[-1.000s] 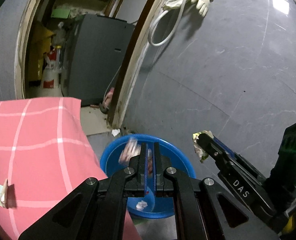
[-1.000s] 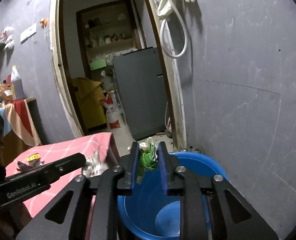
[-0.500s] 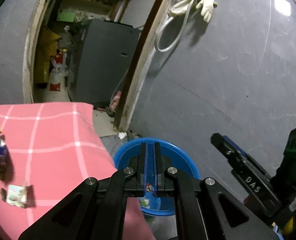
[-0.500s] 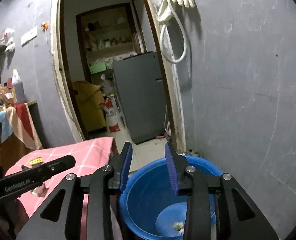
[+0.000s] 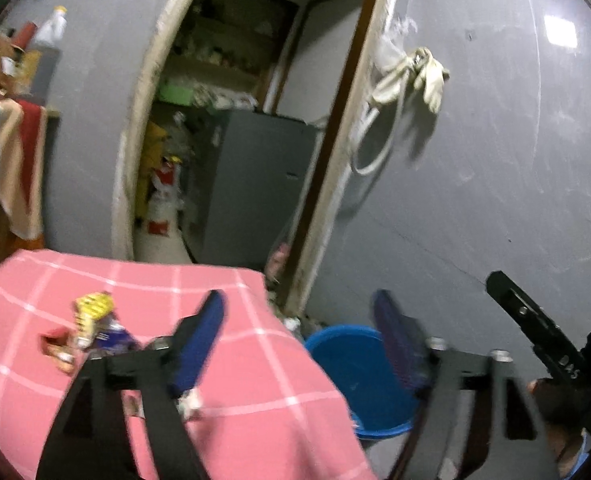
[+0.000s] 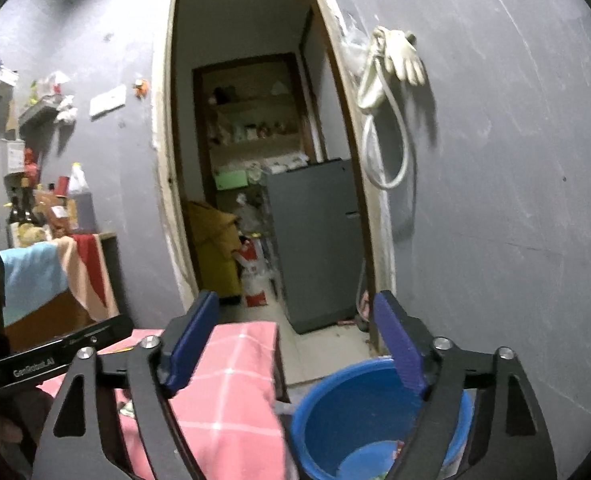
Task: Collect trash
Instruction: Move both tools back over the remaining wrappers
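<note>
A blue bucket [image 5: 351,368] stands on the floor beside the table with the pink checked cloth [image 5: 255,408]; it also shows in the right wrist view [image 6: 359,412] with bits of trash at its bottom. My left gripper [image 5: 299,320] is open and empty, above the table's right edge. Crumpled wrappers [image 5: 95,320] lie on the cloth at left, and a small white scrap [image 5: 191,400] lies near my left finger. My right gripper [image 6: 295,324] is open and empty, raised above the bucket and the table corner [image 6: 247,360]. Its body shows at the right in the left wrist view [image 5: 535,328].
A grey wall [image 5: 495,200] rises behind the bucket, with a hose and gloves [image 5: 411,76] hung on it. An open doorway [image 6: 263,160] leads to a room with a grey fridge [image 6: 315,240]. A cabinet with draped towels [image 6: 55,272] stands left.
Both grippers have opened wide and risen and pulled back from the bucket. The left one has swung left over the table, so the wrappers show nearer. The green trash left the right gripper earlier.
</note>
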`<act>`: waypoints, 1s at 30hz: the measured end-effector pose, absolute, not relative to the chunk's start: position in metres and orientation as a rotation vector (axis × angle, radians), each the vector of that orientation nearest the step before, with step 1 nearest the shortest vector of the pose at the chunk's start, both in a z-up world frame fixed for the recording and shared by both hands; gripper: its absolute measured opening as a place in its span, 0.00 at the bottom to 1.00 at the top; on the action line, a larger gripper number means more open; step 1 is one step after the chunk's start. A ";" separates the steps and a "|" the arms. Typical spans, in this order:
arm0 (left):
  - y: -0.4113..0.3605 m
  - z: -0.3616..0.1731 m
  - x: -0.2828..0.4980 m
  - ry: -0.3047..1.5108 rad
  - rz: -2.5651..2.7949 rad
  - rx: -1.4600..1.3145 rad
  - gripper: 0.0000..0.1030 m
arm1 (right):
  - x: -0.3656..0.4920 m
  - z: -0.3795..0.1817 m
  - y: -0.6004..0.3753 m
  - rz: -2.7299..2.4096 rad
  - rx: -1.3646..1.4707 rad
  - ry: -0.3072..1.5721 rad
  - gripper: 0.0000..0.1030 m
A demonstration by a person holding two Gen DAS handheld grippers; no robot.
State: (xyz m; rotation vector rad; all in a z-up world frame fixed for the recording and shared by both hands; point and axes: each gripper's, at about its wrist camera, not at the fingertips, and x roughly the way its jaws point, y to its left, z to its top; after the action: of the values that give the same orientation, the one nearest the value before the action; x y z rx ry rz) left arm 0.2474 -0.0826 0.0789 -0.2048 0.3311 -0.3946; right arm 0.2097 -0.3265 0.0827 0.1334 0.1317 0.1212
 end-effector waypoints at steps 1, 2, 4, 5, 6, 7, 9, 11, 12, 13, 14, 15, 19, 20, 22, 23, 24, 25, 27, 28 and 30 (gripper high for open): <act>-0.077 0.081 0.244 0.313 -0.378 -0.205 0.90 | 0.207 0.085 -0.322 0.133 0.133 0.123 0.90; -0.068 0.083 0.237 0.285 -0.350 -0.206 0.97 | 0.204 0.086 -0.315 0.150 0.134 0.111 0.93; -0.054 0.086 0.226 0.247 -0.319 -0.207 0.98 | 0.199 0.089 -0.305 0.171 0.131 0.088 1.00; -0.048 0.087 0.221 0.237 -0.309 -0.206 0.98 | 0.197 0.089 -0.301 0.180 0.128 0.078 1.00; -0.041 0.089 0.217 0.226 -0.293 -0.203 0.98 | 0.195 0.090 -0.294 0.196 0.125 0.067 1.00; -0.036 0.089 0.212 0.217 -0.279 -0.200 0.98 | 0.192 0.090 -0.291 0.206 0.124 0.061 1.00; -0.025 0.089 0.204 0.193 -0.241 -0.191 0.98 | 0.188 0.090 -0.279 0.238 0.124 0.033 1.00; -0.013 0.090 0.195 0.166 -0.209 -0.184 0.98 | 0.184 0.091 -0.270 0.257 0.123 0.007 1.00; -0.007 0.089 0.191 0.155 -0.195 -0.181 0.98 | 0.182 0.092 -0.266 0.267 0.122 -0.004 1.00; 0.000 0.088 0.186 0.143 -0.179 -0.180 0.98 | 0.180 0.092 -0.260 0.282 0.119 -0.019 1.00; 0.006 0.088 0.182 0.134 -0.167 -0.181 0.98 | 0.179 0.093 -0.256 0.291 0.118 -0.028 1.00; 0.013 0.086 0.180 0.129 -0.157 -0.181 0.98 | 0.178 0.093 -0.251 0.302 0.117 -0.038 1.00; 0.034 0.080 0.174 0.127 -0.117 -0.178 0.98 | 0.177 0.092 -0.235 0.338 0.107 -0.048 1.00; 0.040 0.078 0.173 0.129 -0.108 -0.180 0.98 | 0.179 0.091 -0.229 0.344 0.097 -0.042 1.00; 0.050 0.075 0.174 0.136 -0.090 -0.177 0.98 | 0.181 0.088 -0.221 0.346 0.082 -0.028 1.00; 0.054 0.072 0.174 0.141 -0.081 -0.172 0.98 | 0.185 0.086 -0.216 0.348 0.072 -0.012 1.00; 0.059 0.069 0.174 0.146 -0.070 -0.166 0.98 | 0.188 0.083 -0.212 0.351 0.063 0.008 1.00; 0.060 0.065 0.173 0.150 -0.060 -0.160 0.98 | 0.192 0.080 -0.208 0.356 0.057 0.026 1.00; 0.067 0.059 0.176 0.160 -0.041 -0.149 0.98 | 0.197 0.073 -0.201 0.367 0.044 0.058 1.00; 0.070 0.055 0.177 0.168 -0.034 -0.143 0.98 | 0.201 0.070 -0.197 0.371 0.036 0.074 1.00; 0.075 0.047 0.183 0.196 -0.021 -0.134 0.98 | 0.210 0.061 -0.191 0.376 0.018 0.119 1.00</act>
State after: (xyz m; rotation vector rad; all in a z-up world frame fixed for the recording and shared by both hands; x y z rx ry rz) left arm 0.1833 0.0751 0.0466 -0.1340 0.1956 -0.0211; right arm 0.2104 -0.1906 0.0614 0.0183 0.1189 0.3763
